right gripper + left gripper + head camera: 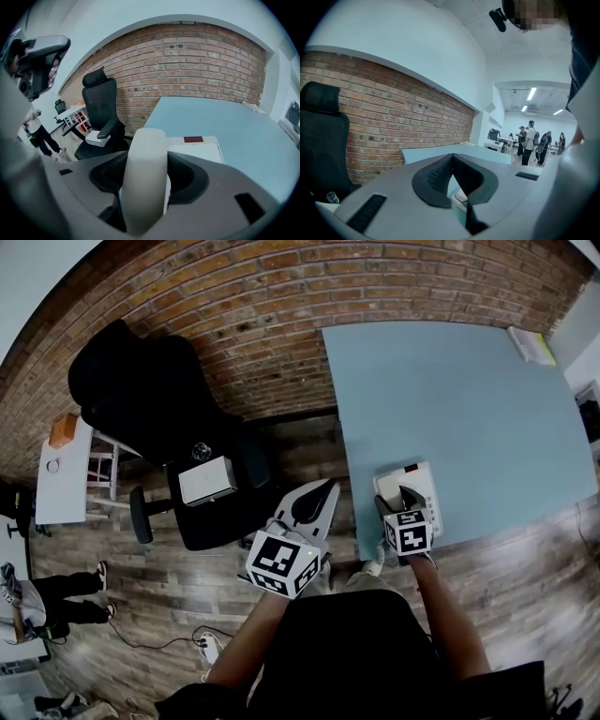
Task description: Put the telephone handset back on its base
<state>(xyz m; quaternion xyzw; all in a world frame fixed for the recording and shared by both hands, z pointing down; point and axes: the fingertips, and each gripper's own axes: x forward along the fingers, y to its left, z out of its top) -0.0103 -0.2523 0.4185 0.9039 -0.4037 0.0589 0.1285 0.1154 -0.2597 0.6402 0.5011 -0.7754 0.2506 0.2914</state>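
Left hand-held gripper (327, 487) and right hand-held gripper (406, 494) are grey, black-padded.

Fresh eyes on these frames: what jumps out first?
The right gripper clamps the white handset over its base at the near edge of the blue table. The left gripper hangs shut and empty over the floor, near a black chair by the brick wall.

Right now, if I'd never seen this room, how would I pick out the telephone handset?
Find the big light-blue table by the brick wall; at its near edge sits a white phone base with a small red patch. The handset is the smooth cream bar clamped in the right gripper over that base, rounded where the base is flat and boxy.
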